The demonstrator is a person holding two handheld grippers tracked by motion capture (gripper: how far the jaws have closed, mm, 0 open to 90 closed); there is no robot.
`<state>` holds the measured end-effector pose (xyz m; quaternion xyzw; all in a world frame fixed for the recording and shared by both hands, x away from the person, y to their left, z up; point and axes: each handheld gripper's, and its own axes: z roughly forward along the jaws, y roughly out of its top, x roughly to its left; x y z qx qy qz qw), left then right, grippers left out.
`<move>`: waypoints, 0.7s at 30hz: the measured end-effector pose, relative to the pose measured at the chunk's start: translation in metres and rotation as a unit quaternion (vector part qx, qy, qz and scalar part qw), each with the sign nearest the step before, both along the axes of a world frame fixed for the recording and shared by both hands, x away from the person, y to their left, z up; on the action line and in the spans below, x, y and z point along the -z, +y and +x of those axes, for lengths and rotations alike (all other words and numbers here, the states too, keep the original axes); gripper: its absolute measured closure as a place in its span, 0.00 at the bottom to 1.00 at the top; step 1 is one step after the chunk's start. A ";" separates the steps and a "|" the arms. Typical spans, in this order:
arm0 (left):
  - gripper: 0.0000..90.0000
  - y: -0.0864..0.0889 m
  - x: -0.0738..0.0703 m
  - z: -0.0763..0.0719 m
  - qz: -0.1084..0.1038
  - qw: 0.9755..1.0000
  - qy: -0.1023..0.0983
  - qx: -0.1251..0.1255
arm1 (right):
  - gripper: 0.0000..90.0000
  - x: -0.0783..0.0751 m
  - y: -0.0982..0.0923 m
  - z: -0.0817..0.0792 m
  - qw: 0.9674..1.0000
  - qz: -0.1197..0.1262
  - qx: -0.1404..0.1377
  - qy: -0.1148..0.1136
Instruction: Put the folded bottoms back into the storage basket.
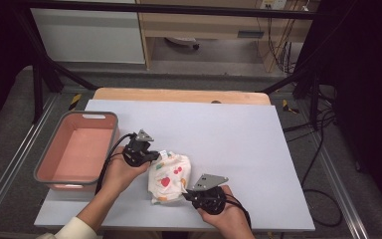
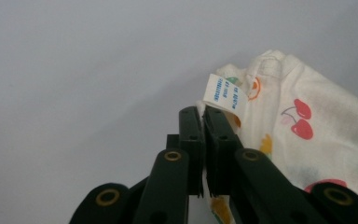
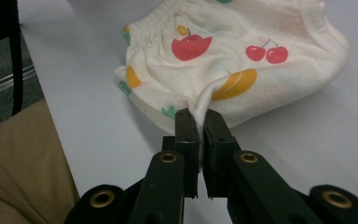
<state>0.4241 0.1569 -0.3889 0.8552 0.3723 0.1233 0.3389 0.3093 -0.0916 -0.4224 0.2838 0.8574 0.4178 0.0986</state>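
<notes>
A small cream garment (image 1: 168, 175) printed with cherries and other fruit lies bunched on the pale table (image 1: 219, 134), near its front edge. My left gripper (image 1: 151, 157) is shut on the garment's upper left edge; in the left gripper view the cloth (image 2: 307, 126) is pinched between the black jaws of the left gripper (image 2: 203, 112), just below a white care label (image 2: 224, 92). My right gripper (image 1: 186, 195) is shut on the lower right edge. In the right gripper view the right gripper (image 3: 196, 114) pinches a fold of the garment (image 3: 233, 51).
A pink bin with a grey rim (image 1: 42, 164) stands open at the table's left edge, close to my left hand. The table's wooden far edge (image 1: 179, 94) lies beyond. A tan sleeve (image 3: 18, 172) shows beside the table's front edge.
</notes>
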 end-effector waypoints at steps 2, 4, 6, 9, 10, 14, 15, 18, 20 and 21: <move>0.97 -0.001 -0.006 0.002 -0.001 1.000 -0.004 0.001 | 0.96 -0.006 0.000 0.003 1.000 0.001 -0.004 -0.002; 0.97 -0.001 -0.012 0.005 -0.002 1.000 -0.005 0.003 | 0.96 -0.007 0.001 0.004 1.000 0.000 -0.005 -0.003; 0.97 -0.002 -0.020 0.007 -0.003 1.000 -0.013 0.007 | 0.96 -0.011 0.003 0.007 1.000 -0.002 -0.008 -0.006; 0.97 -0.002 -0.023 0.008 -0.002 1.000 -0.014 0.008 | 0.96 -0.012 0.004 0.010 1.000 0.000 -0.009 -0.005; 0.97 -0.002 -0.025 0.010 -0.001 1.000 -0.016 0.009 | 0.96 -0.013 0.006 0.012 1.000 0.000 -0.010 -0.006; 0.97 -0.001 -0.028 0.011 -0.001 1.000 -0.018 0.010 | 0.96 -0.014 0.008 0.014 1.000 0.002 -0.012 -0.005; 0.97 -0.001 -0.029 0.011 0.000 1.000 -0.018 0.011 | 0.96 -0.015 0.009 0.015 1.000 0.004 -0.013 -0.003; 0.97 0.000 -0.032 0.011 0.004 1.000 -0.020 0.011 | 0.96 -0.015 0.009 0.018 1.000 0.012 -0.015 0.003; 0.97 0.001 -0.034 0.012 0.004 1.000 -0.020 0.011 | 0.96 -0.016 0.009 0.020 1.000 0.016 -0.018 0.005; 0.97 0.001 -0.035 0.012 0.004 1.000 -0.021 0.011 | 0.96 -0.016 0.009 0.020 1.000 0.017 -0.019 0.006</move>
